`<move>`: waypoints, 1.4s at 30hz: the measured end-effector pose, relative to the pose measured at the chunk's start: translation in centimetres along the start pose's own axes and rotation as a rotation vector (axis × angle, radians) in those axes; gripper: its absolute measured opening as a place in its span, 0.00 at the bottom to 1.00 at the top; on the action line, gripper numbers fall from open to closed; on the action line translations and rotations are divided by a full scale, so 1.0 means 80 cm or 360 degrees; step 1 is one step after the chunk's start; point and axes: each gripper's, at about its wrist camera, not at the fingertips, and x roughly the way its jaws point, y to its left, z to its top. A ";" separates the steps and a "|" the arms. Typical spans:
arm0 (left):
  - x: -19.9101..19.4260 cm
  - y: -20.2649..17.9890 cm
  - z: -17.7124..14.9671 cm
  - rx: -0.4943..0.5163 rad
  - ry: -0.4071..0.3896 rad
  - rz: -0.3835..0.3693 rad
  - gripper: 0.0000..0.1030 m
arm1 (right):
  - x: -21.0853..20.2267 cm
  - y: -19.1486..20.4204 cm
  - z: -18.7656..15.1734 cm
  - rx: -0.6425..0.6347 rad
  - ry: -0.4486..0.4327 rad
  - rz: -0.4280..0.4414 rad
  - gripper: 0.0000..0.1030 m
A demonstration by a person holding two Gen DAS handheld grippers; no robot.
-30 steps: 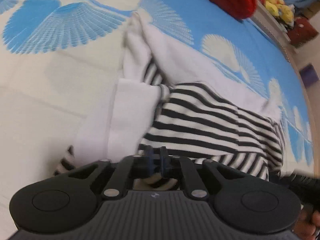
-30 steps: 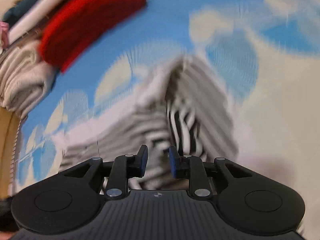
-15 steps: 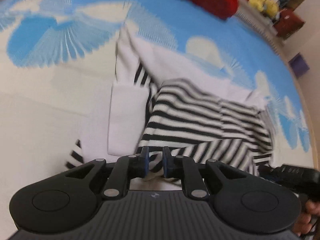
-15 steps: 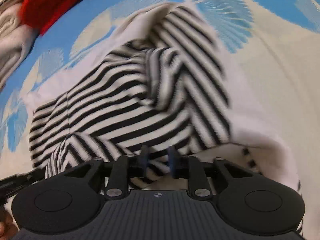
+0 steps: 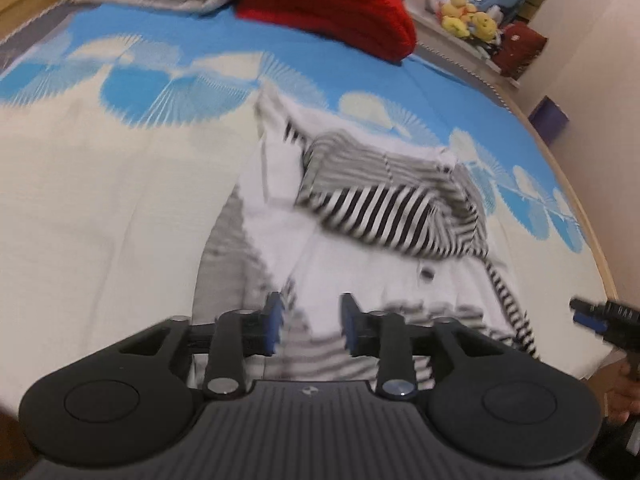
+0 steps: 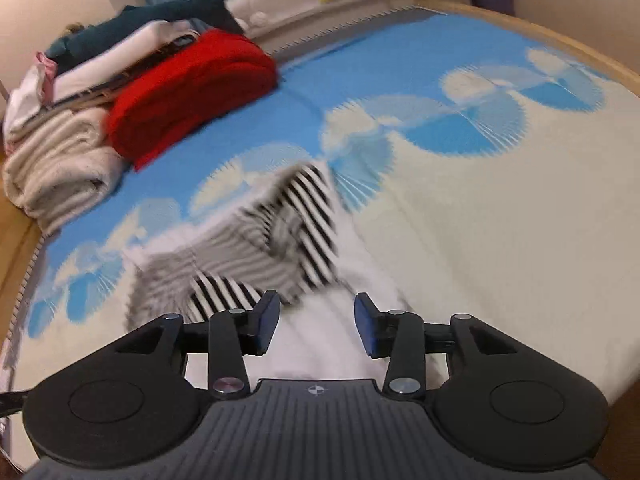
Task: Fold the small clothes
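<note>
Since the earlier frames both of my grippers have let go of the striped garment (image 5: 384, 216) and lifted back from it. Left gripper (image 5: 310, 322) and right gripper (image 6: 316, 326): jaws opening, nothing between the pads. The garment lies half-folded on the blue-and-cream bedspread (image 6: 480, 220); I judge another fold remains.

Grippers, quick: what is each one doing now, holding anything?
Left gripper: jaws opening, nothing pinched; the black-and-white striped cotton garment lies below on the blue-and-cream bedspread.
Right gripper: jaws opening, holding nothing.
</note>
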 end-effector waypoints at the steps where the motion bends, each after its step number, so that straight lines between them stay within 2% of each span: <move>1: 0.006 0.006 -0.017 -0.0025 0.0007 0.0021 0.58 | -0.004 -0.012 -0.017 0.0017 0.0024 -0.0035 0.43; 3: 0.022 0.016 -0.049 -0.0066 0.0026 0.0096 0.67 | 0.003 -0.031 -0.050 0.0040 0.0062 -0.0105 0.43; 6: 0.053 0.028 -0.073 -0.0141 0.0183 0.0228 0.67 | 0.022 -0.059 -0.086 0.0162 0.0240 -0.0227 0.45; 9: 0.064 0.037 -0.073 -0.0203 0.0244 0.0200 0.70 | 0.036 -0.070 -0.097 0.0259 0.0326 -0.0161 0.47; 12: 0.067 0.039 -0.077 -0.0197 0.0267 0.0259 0.71 | 0.049 -0.068 -0.103 0.0218 0.0380 -0.0207 0.49; 15: 0.075 0.041 -0.085 -0.0188 0.0344 0.0281 0.70 | 0.060 -0.071 -0.111 0.0229 0.0452 -0.0217 0.49; 17: 0.077 0.038 -0.089 -0.0135 0.0336 0.0315 0.62 | 0.062 -0.074 -0.119 0.0226 0.0468 -0.0235 0.49; 19: 0.074 0.034 -0.089 -0.0074 0.0306 0.0295 0.12 | 0.060 -0.075 -0.124 0.0221 0.0487 -0.0253 0.49; 20: 0.070 0.035 -0.089 -0.0102 0.0285 0.0264 0.10 | 0.060 -0.076 -0.125 0.0222 0.0492 -0.0257 0.49; 24: 0.047 0.029 -0.092 -0.0126 0.0187 0.0309 0.09 | 0.056 -0.076 -0.128 0.0224 0.0483 -0.0251 0.49; 27: 0.049 0.035 -0.098 -0.0211 0.0219 0.0281 0.16 | 0.053 -0.074 -0.129 0.0198 0.0483 -0.0235 0.47; 31: 0.056 0.044 -0.098 -0.0290 0.0260 0.0244 0.36 | 0.053 -0.073 -0.133 0.0156 0.0497 -0.0225 0.31; 33: 0.059 0.044 -0.095 -0.0291 0.0256 0.0251 0.40 | 0.052 -0.072 -0.133 0.0139 0.0493 -0.0221 0.26; 34: 0.061 0.044 -0.095 -0.0293 0.0257 0.0256 0.41 | 0.052 -0.071 -0.134 0.0129 0.0491 -0.0214 0.19; 36: 0.067 0.045 -0.095 -0.0283 0.0270 0.0267 0.37 | 0.051 -0.068 -0.134 0.0109 0.0482 -0.0191 0.11; 37: 0.068 0.044 -0.095 -0.0270 0.0269 0.0270 0.24 | 0.050 -0.066 -0.133 0.0094 0.0468 -0.0190 0.08; 39: 0.063 0.041 -0.093 -0.0245 0.0240 0.0232 0.09 | 0.045 -0.063 -0.131 0.0087 0.0426 -0.0181 0.07; 42: 0.048 0.031 -0.089 -0.0197 0.0160 0.0228 0.09 | 0.031 -0.063 -0.125 0.0119 0.0335 -0.0163 0.07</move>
